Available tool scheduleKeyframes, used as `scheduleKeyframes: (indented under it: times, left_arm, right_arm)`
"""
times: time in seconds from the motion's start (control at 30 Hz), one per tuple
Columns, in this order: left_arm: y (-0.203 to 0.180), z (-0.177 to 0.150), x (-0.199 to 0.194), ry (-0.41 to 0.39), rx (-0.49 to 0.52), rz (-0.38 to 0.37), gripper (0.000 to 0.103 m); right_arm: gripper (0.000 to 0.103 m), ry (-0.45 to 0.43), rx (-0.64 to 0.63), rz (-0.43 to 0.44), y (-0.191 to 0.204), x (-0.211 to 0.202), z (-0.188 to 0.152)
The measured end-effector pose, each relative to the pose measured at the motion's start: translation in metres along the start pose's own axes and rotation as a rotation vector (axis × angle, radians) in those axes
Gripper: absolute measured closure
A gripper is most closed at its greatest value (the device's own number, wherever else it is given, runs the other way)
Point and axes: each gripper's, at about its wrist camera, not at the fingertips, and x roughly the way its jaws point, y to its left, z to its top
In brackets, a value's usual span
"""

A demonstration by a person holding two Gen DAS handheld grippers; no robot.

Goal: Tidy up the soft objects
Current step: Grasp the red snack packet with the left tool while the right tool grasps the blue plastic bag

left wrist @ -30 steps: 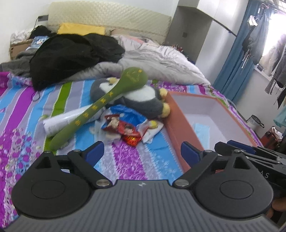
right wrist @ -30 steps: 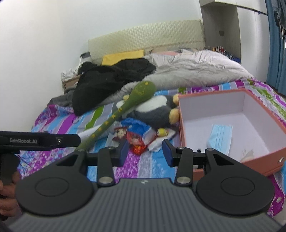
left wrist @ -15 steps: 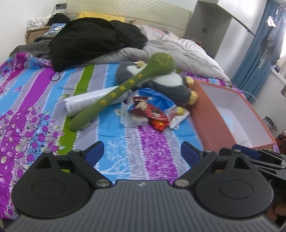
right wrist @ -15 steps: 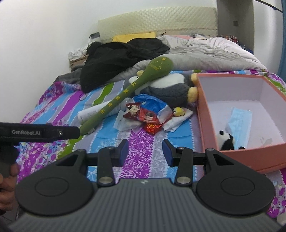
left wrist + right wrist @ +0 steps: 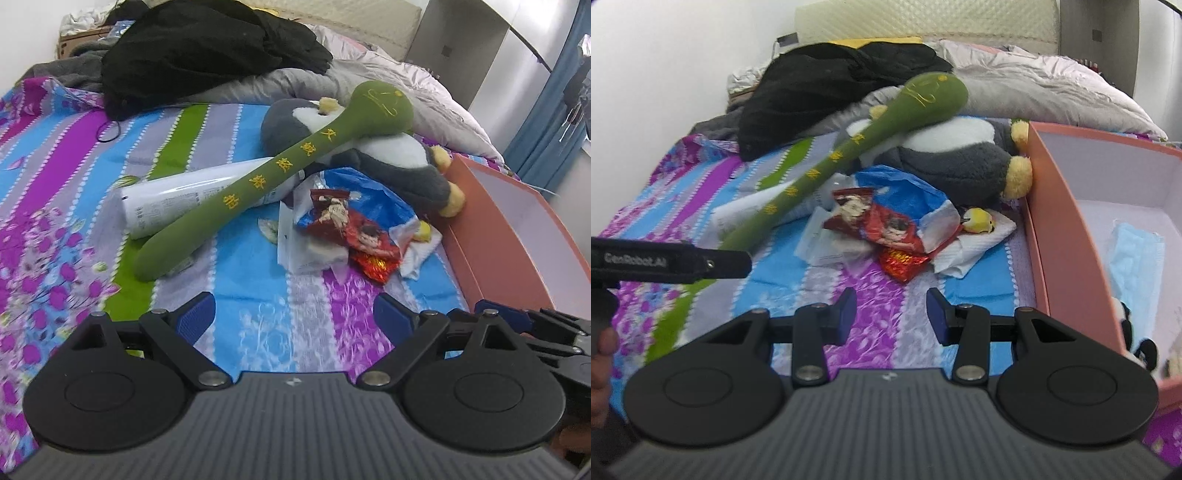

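Note:
A long green plush club [image 5: 280,173] [image 5: 849,147] with yellow characters leans across a grey and white penguin plush [image 5: 391,158] [image 5: 960,158] on the striped bedsheet. Red and blue snack wrappers [image 5: 354,229] [image 5: 890,225] lie in front of them, with a small yellow toy [image 5: 977,220] on a white cloth. An orange box [image 5: 517,236] [image 5: 1067,229] stands to the right; inside lie a blue face mask [image 5: 1137,266] and a small panda toy [image 5: 1126,325]. My left gripper [image 5: 293,317] is open and empty above the sheet. My right gripper [image 5: 891,306] is open with a narrower gap, also empty.
A white tube [image 5: 192,195] lies under the green club. A black garment [image 5: 207,48] and a grey quilt [image 5: 1045,88] are piled at the head of the bed. Blue curtains [image 5: 550,122] hang at the right. The left gripper's body [image 5: 665,260] crosses the right wrist view.
Both grippers have come down and forward toward the toys and wrappers, which now look larger and nearer. The jaws' gaps are unchanged.

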Motion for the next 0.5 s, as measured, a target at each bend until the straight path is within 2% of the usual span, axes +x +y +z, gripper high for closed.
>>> scheduleKeyframes:
  times: [0.13,0.37,0.5]
  left_arm:
    - [0.003,0.013,0.033,-0.008,-0.012,-0.025,0.010]
    - [-0.001,0.040,0.081,-0.049,-0.041,-0.118,0.016]
    - [-0.001,0.054,0.104,-0.055,-0.066,-0.160,0.029]
  right_arm:
    - [0.058,-0.011,-0.001,-0.028,-0.008,0.032,0.008]
    - [0.058,-0.033,0.025,-0.063,-0.023,0.077,0.026]
    - [0.058,-0.042,0.018,-0.081,-0.024,0.096,0.036]
